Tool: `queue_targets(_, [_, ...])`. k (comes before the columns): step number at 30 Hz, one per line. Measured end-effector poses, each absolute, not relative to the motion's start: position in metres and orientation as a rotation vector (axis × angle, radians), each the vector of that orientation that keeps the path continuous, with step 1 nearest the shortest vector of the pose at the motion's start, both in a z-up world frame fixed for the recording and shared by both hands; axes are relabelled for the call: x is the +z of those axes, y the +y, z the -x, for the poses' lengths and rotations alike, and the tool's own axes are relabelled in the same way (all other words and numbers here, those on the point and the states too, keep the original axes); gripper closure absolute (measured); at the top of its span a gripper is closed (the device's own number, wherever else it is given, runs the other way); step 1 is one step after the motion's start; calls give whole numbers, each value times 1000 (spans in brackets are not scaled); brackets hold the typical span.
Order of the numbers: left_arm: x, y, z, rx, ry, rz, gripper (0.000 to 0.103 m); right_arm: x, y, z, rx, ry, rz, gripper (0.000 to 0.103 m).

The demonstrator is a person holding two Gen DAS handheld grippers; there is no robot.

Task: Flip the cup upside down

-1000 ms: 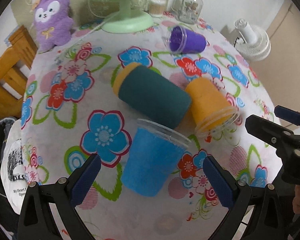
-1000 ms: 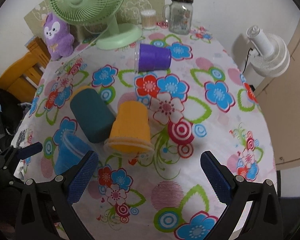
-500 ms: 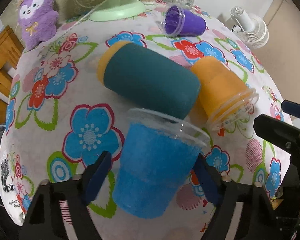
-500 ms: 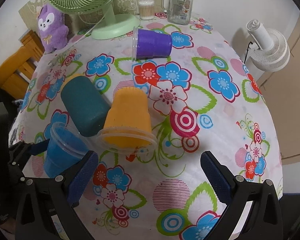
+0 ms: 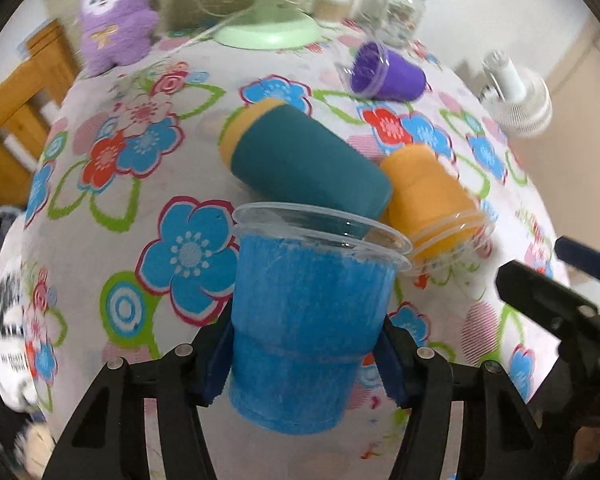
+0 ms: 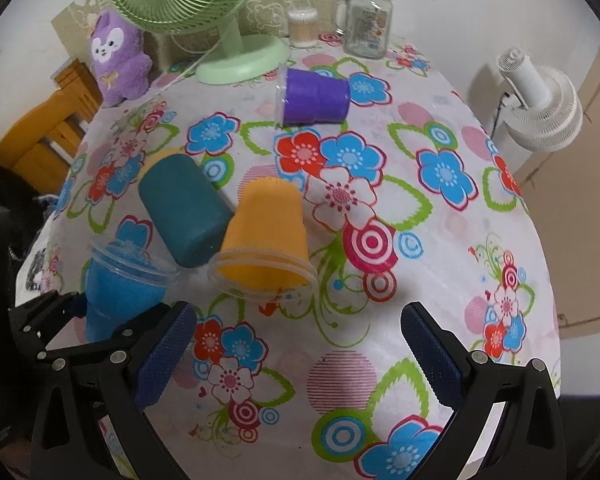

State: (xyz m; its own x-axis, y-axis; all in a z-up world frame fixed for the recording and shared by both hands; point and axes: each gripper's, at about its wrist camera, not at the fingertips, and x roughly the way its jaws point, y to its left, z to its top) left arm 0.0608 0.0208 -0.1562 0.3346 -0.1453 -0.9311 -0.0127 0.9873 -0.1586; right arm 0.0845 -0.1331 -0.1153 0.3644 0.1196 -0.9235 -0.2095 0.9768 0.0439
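My left gripper is shut on the lower body of a blue cup with a clear rim, mouth up, held just off the floral tablecloth. The blue cup and the left gripper also show in the right wrist view. My right gripper is open and empty above the near part of the table, to the right of the blue cup. An orange cup, a teal cup and a purple cup lie on their sides.
A green desk fan, a purple plush toy, a glass jar with a green lid and a small container of cotton swabs stand at the far edge. A white floor fan is off the table's right. A wooden chair is at the left.
My left gripper has moved forward around the blue cup and closed on it, then raised it slightly. The right gripper has barely moved.
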Motion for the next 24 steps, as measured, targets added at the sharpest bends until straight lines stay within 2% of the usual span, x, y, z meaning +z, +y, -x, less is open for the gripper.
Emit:
queue_targets(13, [-165, 19, -31, 247, 1209, 444, 40, -122, -132, -93, 426, 1164, 240, 0])
queue_targets(24, [-188, 3, -19, 382, 1146, 563, 40, -134, -140, -95, 521, 1149, 306, 0])
